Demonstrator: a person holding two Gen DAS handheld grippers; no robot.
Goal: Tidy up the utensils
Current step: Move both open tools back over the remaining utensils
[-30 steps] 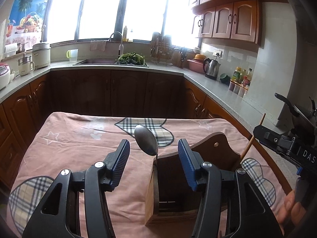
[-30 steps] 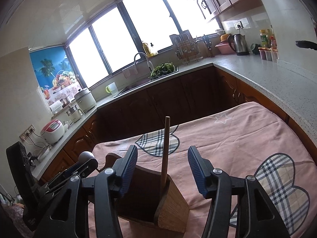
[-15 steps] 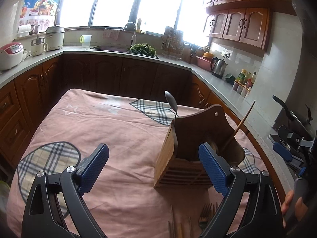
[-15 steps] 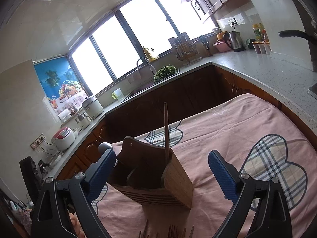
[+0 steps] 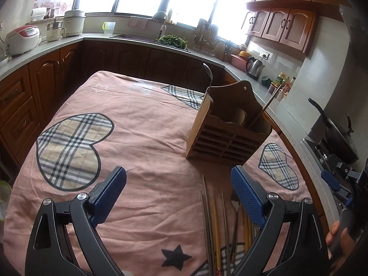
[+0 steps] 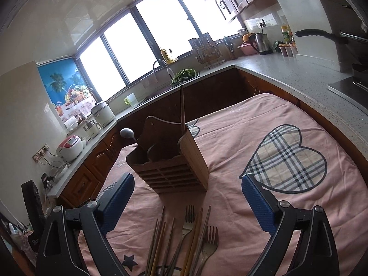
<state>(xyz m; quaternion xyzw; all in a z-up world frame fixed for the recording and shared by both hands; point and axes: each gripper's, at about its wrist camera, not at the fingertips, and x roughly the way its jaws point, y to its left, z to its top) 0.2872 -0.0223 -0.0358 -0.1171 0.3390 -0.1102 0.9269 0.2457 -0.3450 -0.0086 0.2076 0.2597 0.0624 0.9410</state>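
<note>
The slatted wooden utensil holder (image 6: 170, 158) stands upright on the pink heart-patterned tablecloth (image 6: 264, 124), looking stiff and steady. Before it lies a loose bundle of thin wooden and metal chopsticks (image 6: 161, 246) with two steel forks (image 6: 208, 241): light, rigid, probably slippery, best pinched mid-shaft. Left gripper (image 5: 179, 197) and right gripper (image 6: 187, 200) both hang spread wide, empty.

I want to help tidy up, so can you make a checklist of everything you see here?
Surface: table under a pink cloth with plaid hearts, wrinkled.
Job's things: wooden holder upright, holding a spoon and one chopstick; loose chopsticks and two forks lying on the cloth in front of it.
Clutter: nothing seen.
Grippers: left gripper open, empty; right gripper open, empty, above the loose utensils.
Cables: cords at the wall socket.
Surroundings: sink with greens, kettle, rice cooker, wooden cabinets.
</note>
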